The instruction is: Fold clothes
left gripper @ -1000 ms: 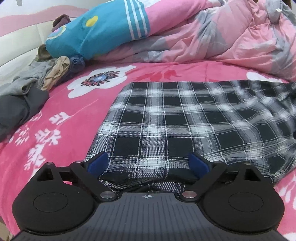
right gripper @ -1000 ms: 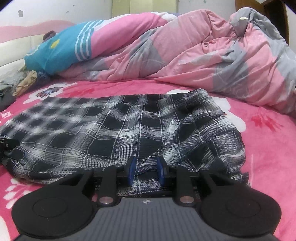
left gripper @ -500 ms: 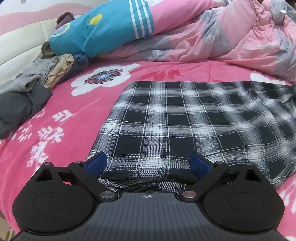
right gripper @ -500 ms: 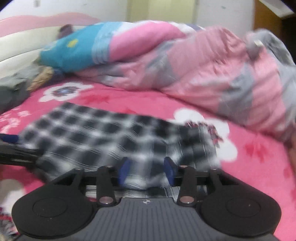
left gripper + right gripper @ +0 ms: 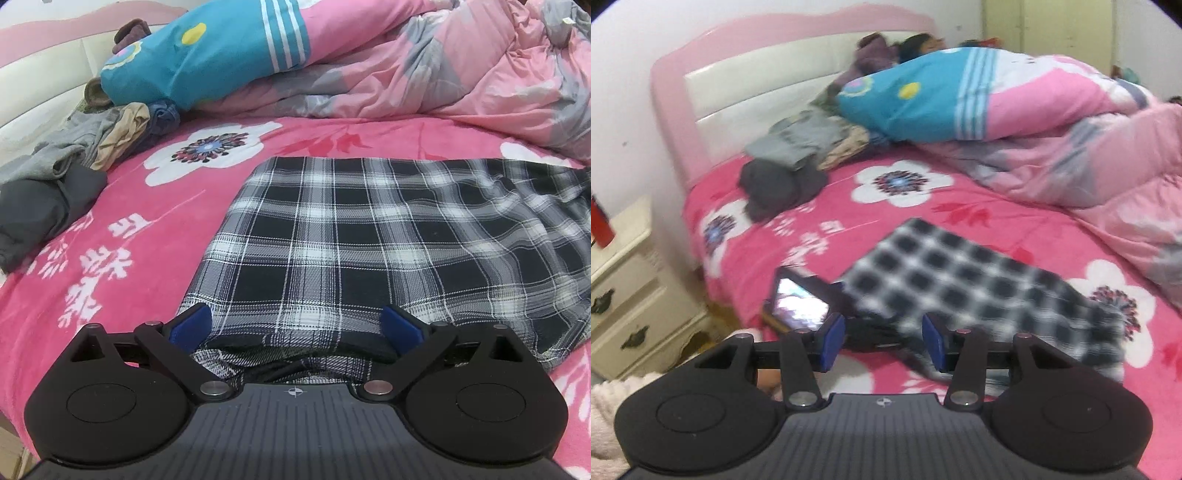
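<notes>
While the plaid garment (image 5: 369,236) lay spread on the bed (image 5: 129,229), the left gripper (image 5: 295,325) straddled its near edge with jaws wide and the right gripper (image 5: 882,338) hovered half-open and empty, so a shallow pinch might have caught only one layer.

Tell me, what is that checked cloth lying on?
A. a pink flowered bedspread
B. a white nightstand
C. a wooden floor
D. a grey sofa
A: the checked cloth lies spread flat on the pink bedspread with white flowers; the right view shows the same cloth in the middle of the bed.
</notes>
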Motion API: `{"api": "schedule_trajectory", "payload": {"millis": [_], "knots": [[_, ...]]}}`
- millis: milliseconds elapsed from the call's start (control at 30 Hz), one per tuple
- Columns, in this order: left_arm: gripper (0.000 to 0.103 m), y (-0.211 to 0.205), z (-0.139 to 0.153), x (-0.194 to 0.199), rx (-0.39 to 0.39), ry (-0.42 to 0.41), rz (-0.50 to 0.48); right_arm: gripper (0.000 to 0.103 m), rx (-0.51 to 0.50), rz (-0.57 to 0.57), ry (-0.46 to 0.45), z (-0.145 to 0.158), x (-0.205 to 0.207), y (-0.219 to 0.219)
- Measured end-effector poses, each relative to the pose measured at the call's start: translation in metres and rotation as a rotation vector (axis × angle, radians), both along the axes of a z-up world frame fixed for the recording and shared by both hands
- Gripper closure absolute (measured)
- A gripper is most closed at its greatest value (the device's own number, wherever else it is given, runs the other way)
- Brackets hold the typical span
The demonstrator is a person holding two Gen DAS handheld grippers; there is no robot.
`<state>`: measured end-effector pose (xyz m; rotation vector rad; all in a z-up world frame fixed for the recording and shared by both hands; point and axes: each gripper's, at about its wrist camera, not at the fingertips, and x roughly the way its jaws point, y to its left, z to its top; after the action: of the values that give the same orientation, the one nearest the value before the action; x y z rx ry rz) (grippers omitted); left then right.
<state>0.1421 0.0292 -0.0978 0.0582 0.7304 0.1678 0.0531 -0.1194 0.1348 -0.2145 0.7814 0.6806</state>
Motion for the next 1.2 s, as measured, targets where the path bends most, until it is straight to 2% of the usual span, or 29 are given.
{"api": "schedule_trajectory", "payload": {"millis": [133, 200, 300, 400, 700, 867, 1033, 1200], "knots": [[0.003, -0.001, 0.0, -0.001, 0.005, 0.001, -0.003, 0.053, 0.007, 0.013, -0.068, 0.013, -0.013, 0.007], [0.003, -0.001, 0.0, -0.002, 0.006, 0.0, -0.005, 0.053, 0.014, -0.001, -0.027, 0.015, -0.012, 0.011], [0.003, -0.001, 0.001, -0.002, 0.006, -0.001, -0.008, 0.053, 0.032, 0.009, -0.075, 0.026, -0.018, 0.015], [0.003, 0.0, 0.001, -0.003, -0.001, -0.003, -0.007, 0.053, 0.096, -0.017, -0.088, 0.037, -0.018, 0.009], [0.003, 0.003, 0.006, -0.005, 0.015, -0.02, -0.027, 0.053, 0.148, -0.053, -0.06, 0.021, -0.009, -0.014], [0.003, 0.01, 0.017, -0.012, 0.033, -0.064, -0.021, 0.053, 0.124, -0.22, -0.191, -0.046, 0.027, -0.044], [0.002, 0.019, 0.032, -0.014, 0.016, -0.098, -0.048, 0.055, 0.084, -0.379, -0.32, -0.115, 0.066, -0.063], [0.002, 0.018, 0.029, -0.004, -0.072, -0.088, -0.104, 0.058, 0.061, -0.416, -0.3, -0.167, 0.1, -0.054]]}}
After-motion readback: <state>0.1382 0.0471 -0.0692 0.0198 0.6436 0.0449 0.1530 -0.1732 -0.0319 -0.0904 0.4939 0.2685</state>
